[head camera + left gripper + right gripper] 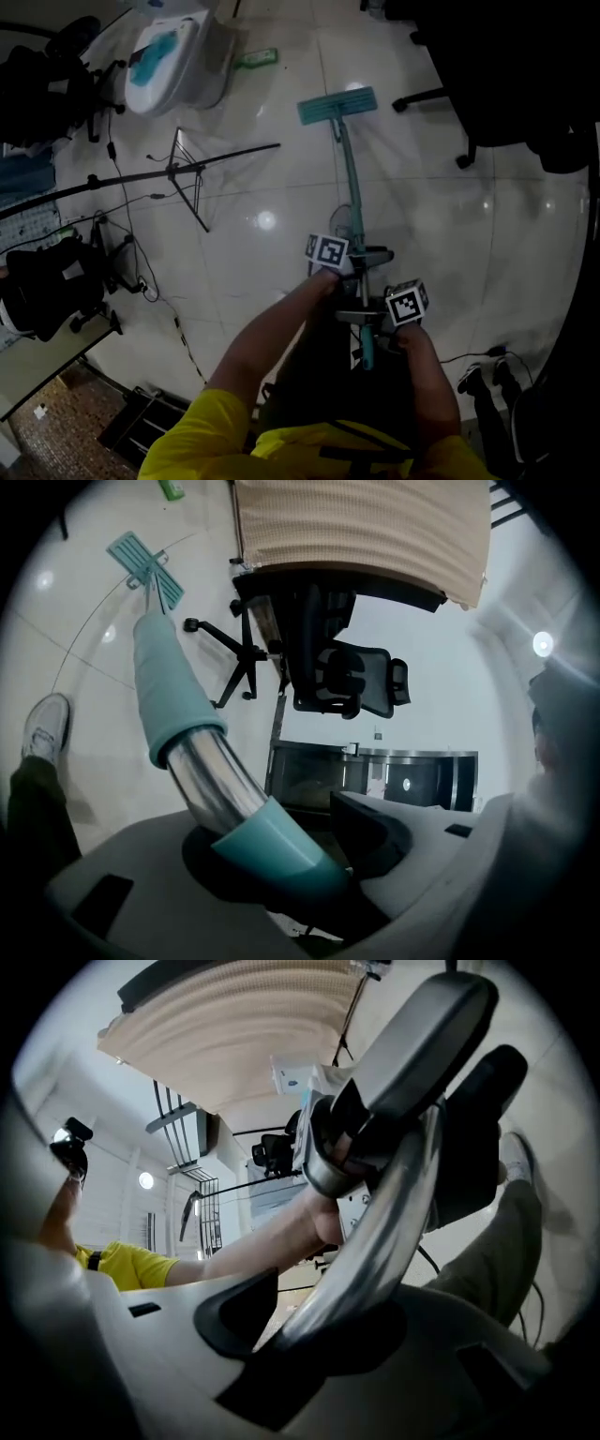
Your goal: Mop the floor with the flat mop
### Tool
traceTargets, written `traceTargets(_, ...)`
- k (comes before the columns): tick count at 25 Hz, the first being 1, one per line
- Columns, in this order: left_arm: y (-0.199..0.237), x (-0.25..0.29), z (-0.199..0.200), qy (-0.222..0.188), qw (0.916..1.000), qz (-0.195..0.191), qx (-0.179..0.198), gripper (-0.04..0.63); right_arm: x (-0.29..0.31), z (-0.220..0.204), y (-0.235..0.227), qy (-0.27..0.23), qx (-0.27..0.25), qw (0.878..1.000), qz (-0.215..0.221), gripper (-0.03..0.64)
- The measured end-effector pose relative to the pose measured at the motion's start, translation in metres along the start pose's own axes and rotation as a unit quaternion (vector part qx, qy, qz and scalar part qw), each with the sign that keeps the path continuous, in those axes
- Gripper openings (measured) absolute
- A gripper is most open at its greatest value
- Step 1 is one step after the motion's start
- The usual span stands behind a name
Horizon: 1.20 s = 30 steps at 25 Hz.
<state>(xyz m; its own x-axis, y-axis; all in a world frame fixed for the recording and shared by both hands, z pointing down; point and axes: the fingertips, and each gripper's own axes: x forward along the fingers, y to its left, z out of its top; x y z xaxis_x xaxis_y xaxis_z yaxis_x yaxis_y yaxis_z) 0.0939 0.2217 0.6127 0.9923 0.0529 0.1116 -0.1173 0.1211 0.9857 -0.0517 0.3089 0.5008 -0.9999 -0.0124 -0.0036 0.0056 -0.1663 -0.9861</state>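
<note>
- Glossy pale tiled floor [272,202] fills the dim head view, with spots of light glare on it.
- Person in a yellow shirt [211,436] shows at the bottom edge, both forearms reaching forward.
- Black office chair [469,84] stands at the upper right.
- White container with a teal inside [173,56] sits on the floor at the upper left.
- Black stand [178,171] with a long thin pole is left of the mop.
- Flat mop [348,169] runs up the middle. Its teal mop head [337,106] rests flat on the floor well ahead of the person, and its handle [354,211] slants back to the hands.
- Left claw [291,850] is closed around the handle, where a teal sleeve meets the bare chrome tube.
- Right claw [328,1326] is clamped on the chrome tube, nearer the person than the left claw.
- Small green item [258,58] lies just right of the white container.
</note>
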Motion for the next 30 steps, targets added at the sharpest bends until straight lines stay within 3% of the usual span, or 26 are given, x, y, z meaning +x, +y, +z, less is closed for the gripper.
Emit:
traceTargets(9,0.021,-0.017,0.210,0.053,0.9967,0.052,0.033,0.204,0.018,0.222,-0.008,-0.084,-0.047,0.995,0.032,0.160)
traceTargets(14,0.024,-0.019,0.257,0.110,0.9899,0.072,0.053,0.204,0.026,0.278,-0.005,-0.107,-0.050,0.992,0.040,0.160)
traceTargets(18,-0.002,-0.036,0.216,0.097,0.9937,0.041,0.039,0.211,0.044,0.238,0.027,-0.126,-0.009,0.991,0.052,0.155)
traceTargets(23,-0.039,-0.052,0.077,0.105,0.9941,0.016,-0.021,0.210,0.066,0.111,0.060,-0.122,0.040,0.991,0.034,0.156)
traceTargets(25,-0.045,-0.059,0.042,0.093,0.9948,0.012,-0.040,0.201,0.071,0.078,0.067,-0.126,0.054,0.990,0.034,0.156)
traceTargets(27,-0.042,-0.064,0.031,0.085,0.9952,0.018,-0.047,0.199,0.072,0.069,0.068,-0.137,0.062,0.988,0.044,0.151)
traceTargets(30,-0.034,-0.063,0.050,0.099,0.9942,0.019,-0.037,0.198,0.070,0.094,0.063,-0.167,0.059,0.982,0.066,0.149)
